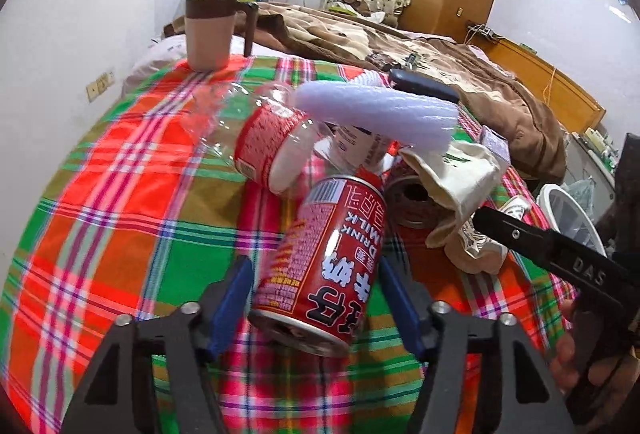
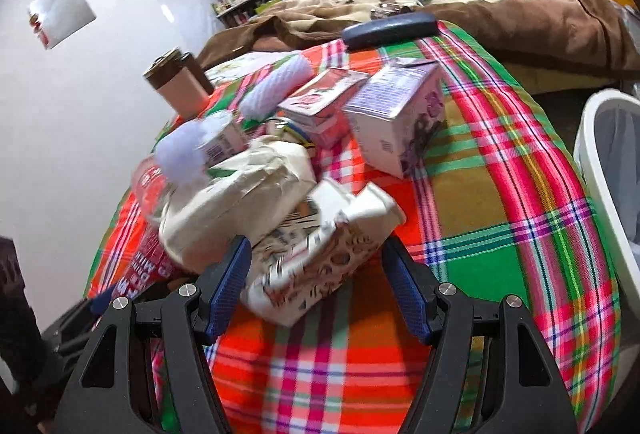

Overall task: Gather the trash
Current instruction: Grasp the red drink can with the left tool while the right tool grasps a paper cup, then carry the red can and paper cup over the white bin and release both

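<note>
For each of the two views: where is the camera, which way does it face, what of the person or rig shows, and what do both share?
Left wrist: on the left gripper, angled down at the red milk can between its blue fingers; the right gripper's black finger and a hand show.
Right wrist: on the right gripper, facing a patterned carton; only its own fingers show.
Shared: plaid cloth, brown mug, white bin.
</note>
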Available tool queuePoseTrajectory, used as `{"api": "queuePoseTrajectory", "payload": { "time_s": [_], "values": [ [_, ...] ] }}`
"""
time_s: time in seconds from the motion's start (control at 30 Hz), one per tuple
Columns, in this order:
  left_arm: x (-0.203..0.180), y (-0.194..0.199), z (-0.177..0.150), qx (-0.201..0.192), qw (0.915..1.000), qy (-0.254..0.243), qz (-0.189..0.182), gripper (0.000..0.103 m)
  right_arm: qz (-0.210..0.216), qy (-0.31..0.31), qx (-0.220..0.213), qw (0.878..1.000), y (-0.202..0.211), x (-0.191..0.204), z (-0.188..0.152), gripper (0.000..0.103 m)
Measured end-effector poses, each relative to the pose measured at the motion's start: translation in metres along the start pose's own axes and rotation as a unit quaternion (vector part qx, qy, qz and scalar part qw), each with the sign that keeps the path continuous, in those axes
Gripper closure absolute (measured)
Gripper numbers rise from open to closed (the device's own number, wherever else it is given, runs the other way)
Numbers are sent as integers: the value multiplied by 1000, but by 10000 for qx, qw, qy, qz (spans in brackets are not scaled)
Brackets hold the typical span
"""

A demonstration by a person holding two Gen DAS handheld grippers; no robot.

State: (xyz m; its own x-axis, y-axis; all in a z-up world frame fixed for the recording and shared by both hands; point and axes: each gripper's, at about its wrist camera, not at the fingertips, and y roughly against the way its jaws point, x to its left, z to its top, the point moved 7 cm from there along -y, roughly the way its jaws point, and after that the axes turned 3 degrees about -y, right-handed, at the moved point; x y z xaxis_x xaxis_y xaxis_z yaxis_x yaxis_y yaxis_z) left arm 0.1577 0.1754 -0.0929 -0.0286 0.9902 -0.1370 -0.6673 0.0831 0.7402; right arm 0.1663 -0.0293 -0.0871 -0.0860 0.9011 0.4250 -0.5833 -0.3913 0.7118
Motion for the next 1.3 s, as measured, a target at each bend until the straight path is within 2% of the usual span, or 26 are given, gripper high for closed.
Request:
{"api": "queuePoseTrajectory", "payload": {
  "time_s": [0.03,0.17,0.27,0.33,0.47,0.57,0.77,1.07,1.3],
  "values": [
    [-1,-1,0,-1,10000,-4,-5,40,-34,-21,1,10000,0,-3,0,42],
    [-4,-1,0,-9,10000,-26,-46,42,112,-70,77,9999,1,-4,0,53],
    [-6,-1,-1,-24,10000,-29,-76,43,164,6,22,9999,4,0,-1,68],
    [-8,-1,-1,-22,9999,-32,-112,43,131,117,-57,9998,7,2,0,82],
    [-14,1,-3,-30,9998,-44,-170,44,217,219,-58,9995,9,3,2,85],
    [-18,5,-5,-65,9997,-21,-234,45,131,312,-157,9993,14,0,2,86],
    [-23,16,-12,-148,9996,14,-259,45,-213,529,-385,9976,29,-11,2,87],
    [-20,45,-16,-467,9989,70,-63,47,-596,641,-724,9935,53,-28,5,87],
    [-27,43,-32,-264,9996,-42,-113,47,-644,601,-826,9927,65,-36,4,87]
  ]
}}
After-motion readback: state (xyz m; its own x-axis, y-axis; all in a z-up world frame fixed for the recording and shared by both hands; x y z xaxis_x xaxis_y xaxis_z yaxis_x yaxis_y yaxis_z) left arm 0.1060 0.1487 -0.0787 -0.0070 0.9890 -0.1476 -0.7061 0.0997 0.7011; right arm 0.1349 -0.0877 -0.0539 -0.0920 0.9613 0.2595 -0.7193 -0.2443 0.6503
